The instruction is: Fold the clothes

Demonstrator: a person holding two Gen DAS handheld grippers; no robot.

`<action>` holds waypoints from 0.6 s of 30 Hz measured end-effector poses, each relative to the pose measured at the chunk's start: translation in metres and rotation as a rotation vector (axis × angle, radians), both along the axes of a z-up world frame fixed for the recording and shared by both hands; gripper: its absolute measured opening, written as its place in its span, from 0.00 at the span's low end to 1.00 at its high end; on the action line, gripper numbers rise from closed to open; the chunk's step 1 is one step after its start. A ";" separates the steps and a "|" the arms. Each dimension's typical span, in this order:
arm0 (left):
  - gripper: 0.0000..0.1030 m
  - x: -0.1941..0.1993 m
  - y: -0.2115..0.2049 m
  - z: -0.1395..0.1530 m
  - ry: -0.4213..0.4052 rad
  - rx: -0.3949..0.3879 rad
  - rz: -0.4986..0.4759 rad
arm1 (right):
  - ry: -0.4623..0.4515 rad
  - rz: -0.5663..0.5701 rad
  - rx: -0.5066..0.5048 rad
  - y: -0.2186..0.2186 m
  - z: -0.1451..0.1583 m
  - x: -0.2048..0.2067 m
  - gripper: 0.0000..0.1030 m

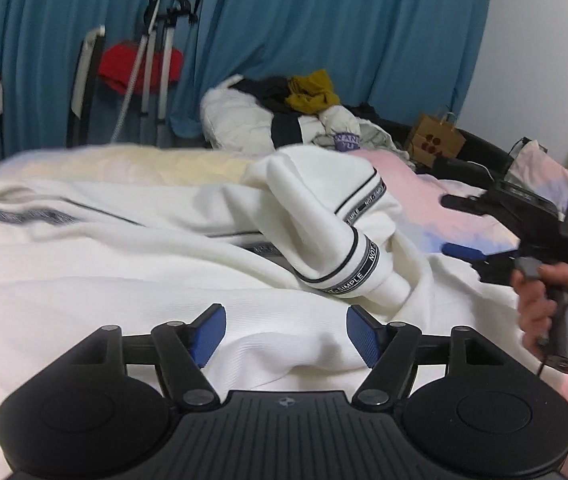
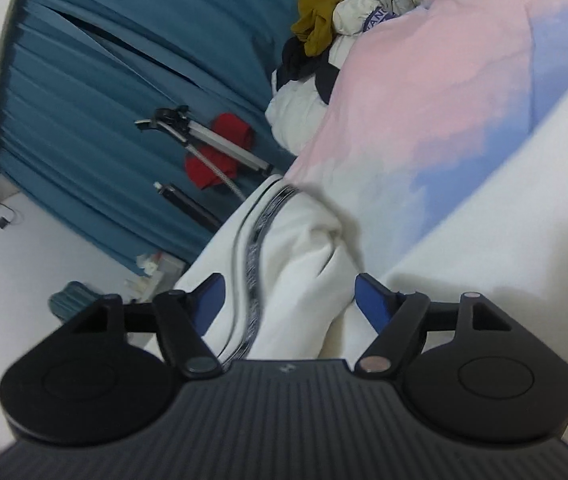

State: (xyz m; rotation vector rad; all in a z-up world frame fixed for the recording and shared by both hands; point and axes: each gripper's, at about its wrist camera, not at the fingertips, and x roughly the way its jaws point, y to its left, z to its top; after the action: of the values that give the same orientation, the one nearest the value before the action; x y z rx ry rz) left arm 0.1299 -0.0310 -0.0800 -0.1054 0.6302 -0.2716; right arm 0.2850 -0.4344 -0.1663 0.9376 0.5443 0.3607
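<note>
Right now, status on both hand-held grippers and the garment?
Left hand-held gripper open, empty. Right hand-held gripper open, straddling white knit garment with black-striped trim. Garment rumpled, unfolded. Nothing blocking.

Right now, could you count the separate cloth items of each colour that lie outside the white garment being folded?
Red cloth behind the stand: 1
Mustard-yellow garment on the pile: 1
White padded jacket in the pile: 1
Dark garment in the pile: 1, maybe more
Total: 4

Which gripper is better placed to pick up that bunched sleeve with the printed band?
Right. The right gripper has open jaws either side of the bunched white garment, right at its printed band. The left gripper, also open, sits over flat fabric short of the sleeve.
</note>
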 end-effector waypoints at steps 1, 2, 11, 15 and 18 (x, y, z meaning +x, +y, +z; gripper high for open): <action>0.67 0.005 -0.001 -0.005 0.011 -0.010 -0.010 | -0.001 -0.016 0.017 0.000 -0.004 0.010 0.73; 0.67 0.009 -0.001 -0.010 0.014 -0.012 -0.018 | 0.003 -0.026 0.043 -0.001 -0.009 0.020 0.73; 0.67 0.030 0.013 -0.026 0.063 -0.137 0.027 | 0.062 0.015 -0.044 0.063 -0.019 0.116 0.74; 0.66 0.030 0.020 -0.021 0.057 -0.186 0.033 | 0.067 -0.031 -0.129 0.075 -0.005 0.113 0.23; 0.65 0.029 0.026 -0.017 0.051 -0.223 0.039 | 0.004 -0.089 -0.184 0.069 0.025 0.093 0.18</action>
State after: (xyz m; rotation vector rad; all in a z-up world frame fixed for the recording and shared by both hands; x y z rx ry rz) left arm 0.1584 -0.0050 -0.0972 -0.3391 0.6468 -0.3016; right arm 0.3779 -0.3655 -0.1409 0.7826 0.5284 0.2242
